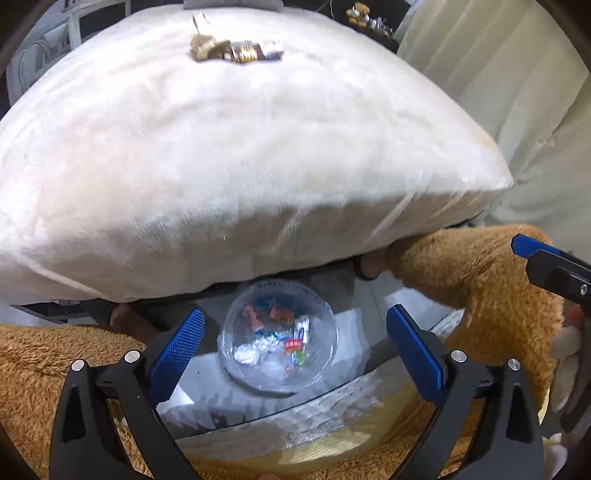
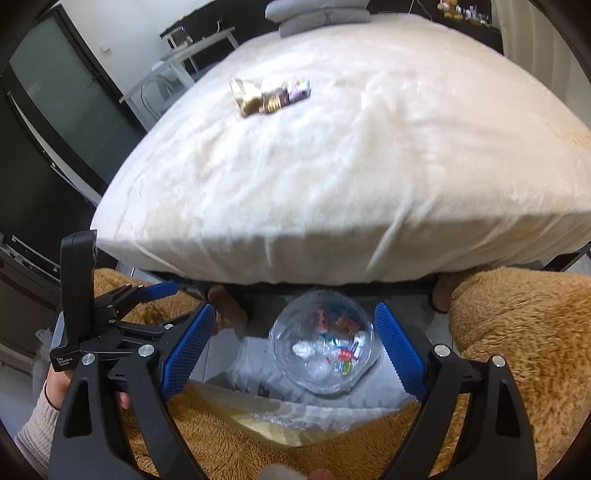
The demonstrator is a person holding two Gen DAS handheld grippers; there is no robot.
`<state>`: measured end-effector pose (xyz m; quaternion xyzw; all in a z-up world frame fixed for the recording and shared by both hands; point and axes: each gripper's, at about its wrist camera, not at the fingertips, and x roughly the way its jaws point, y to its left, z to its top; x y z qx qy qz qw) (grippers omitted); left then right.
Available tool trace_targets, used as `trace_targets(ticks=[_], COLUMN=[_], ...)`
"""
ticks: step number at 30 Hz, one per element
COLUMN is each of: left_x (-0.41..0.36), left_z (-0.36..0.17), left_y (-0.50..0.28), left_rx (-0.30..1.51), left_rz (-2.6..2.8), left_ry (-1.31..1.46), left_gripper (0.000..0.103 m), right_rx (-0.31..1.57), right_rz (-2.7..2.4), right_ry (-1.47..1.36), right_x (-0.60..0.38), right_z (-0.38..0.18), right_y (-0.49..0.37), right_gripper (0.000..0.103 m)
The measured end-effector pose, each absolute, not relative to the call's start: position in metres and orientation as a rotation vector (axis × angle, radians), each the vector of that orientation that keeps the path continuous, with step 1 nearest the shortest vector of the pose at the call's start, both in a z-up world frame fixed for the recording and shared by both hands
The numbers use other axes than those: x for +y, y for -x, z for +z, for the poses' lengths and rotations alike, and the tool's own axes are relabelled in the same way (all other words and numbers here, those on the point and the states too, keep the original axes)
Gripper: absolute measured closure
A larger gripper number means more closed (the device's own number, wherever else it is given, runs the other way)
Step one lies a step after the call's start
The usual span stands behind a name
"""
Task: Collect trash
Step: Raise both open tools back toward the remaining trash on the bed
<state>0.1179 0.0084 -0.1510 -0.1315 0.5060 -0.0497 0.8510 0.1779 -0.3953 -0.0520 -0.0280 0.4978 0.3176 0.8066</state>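
Note:
A small heap of gold and dark snack wrappers (image 1: 236,50) (image 2: 269,94) lies far off on top of the white plush bed (image 1: 240,147) (image 2: 351,166). Below me, between the person's knees, stands a clear round bowl (image 1: 277,354) (image 2: 321,354) holding several crumpled wrappers. My left gripper (image 1: 295,312) hangs above the bowl, its blue pads wide apart with nothing between them. My right gripper (image 2: 294,307) is likewise open and empty over the bowl. Each gripper shows at the edge of the other's view.
The person's brown fleece legs (image 1: 480,280) (image 2: 517,332) flank the bowl, feet tucked under the bed's edge. Grey cushions (image 2: 317,14) lie at the bed's far end. A white table (image 2: 199,44) and dark cabinet (image 2: 55,110) stand left; pale curtain (image 1: 498,74) right.

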Motion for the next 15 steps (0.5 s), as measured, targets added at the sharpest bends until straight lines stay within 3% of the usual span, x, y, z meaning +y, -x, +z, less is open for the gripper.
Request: trace_targets(ticks=[15], left_x=[0.029], left_z=[-0.047], left_y=[-0.105], left_rx=[0.807], left_rz=[-0.061], left_ry=[0.243], left_gripper=[0.006], right_rx=[0.829], right_rz=[0.683], right_ry=[0.042], right_x=[-0.407], right_z=[0.022], right_y=[-0.192], right_gripper=[0.015])
